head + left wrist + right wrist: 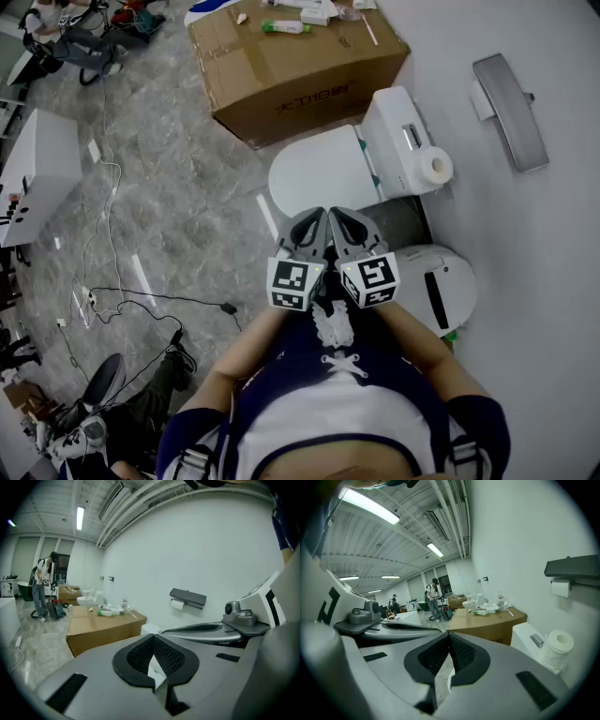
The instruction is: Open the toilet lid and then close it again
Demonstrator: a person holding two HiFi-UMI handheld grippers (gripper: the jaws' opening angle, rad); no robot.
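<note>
The white toilet stands against the wall with its lid (pixel 323 173) down and its tank (pixel 398 131) behind. My two grippers hover side by side just in front of the bowl, above the floor, touching neither the lid nor anything else. The left gripper (pixel 313 219) is shut and empty. The right gripper (pixel 343 219) is shut and empty as well. In the left gripper view the closed jaws (pixel 153 641) hide most of the toilet. In the right gripper view the closed jaws (pixel 449 639) point past the tank (pixel 532 639).
A toilet paper roll (pixel 437 169) stands on the tank. A large cardboard box (pixel 291 66) with bottles sits beyond the toilet. A white bin (pixel 448 286) is by the wall at my right. A paper holder (pixel 511 112) hangs on the wall. Cables (pixel 141 300) lie on the floor at left.
</note>
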